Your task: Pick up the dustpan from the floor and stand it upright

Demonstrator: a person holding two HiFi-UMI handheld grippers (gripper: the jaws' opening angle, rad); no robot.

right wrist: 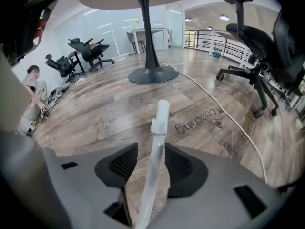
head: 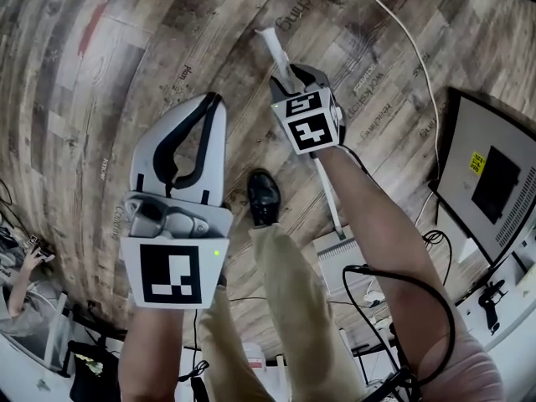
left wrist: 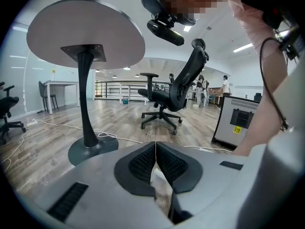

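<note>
R gripper (right wrist: 151, 165) clamped on dustpan's (right wrist: 159, 123) slim, round white plastic handle. L gripper (left wrist: 156, 162) closed, empty, ribbed black pads (left wrist: 140, 165) touching. Wood-plank floor (right wrist: 95, 113).

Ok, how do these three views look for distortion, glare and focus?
Head view: heavy fisheye bows the floor planks, light even. Left gripper view: dark vignetted corners, ceiling strips bright, not blown. Right gripper view: dustpan handle slightly soft near the lens, floor beyond sharp.
</note>
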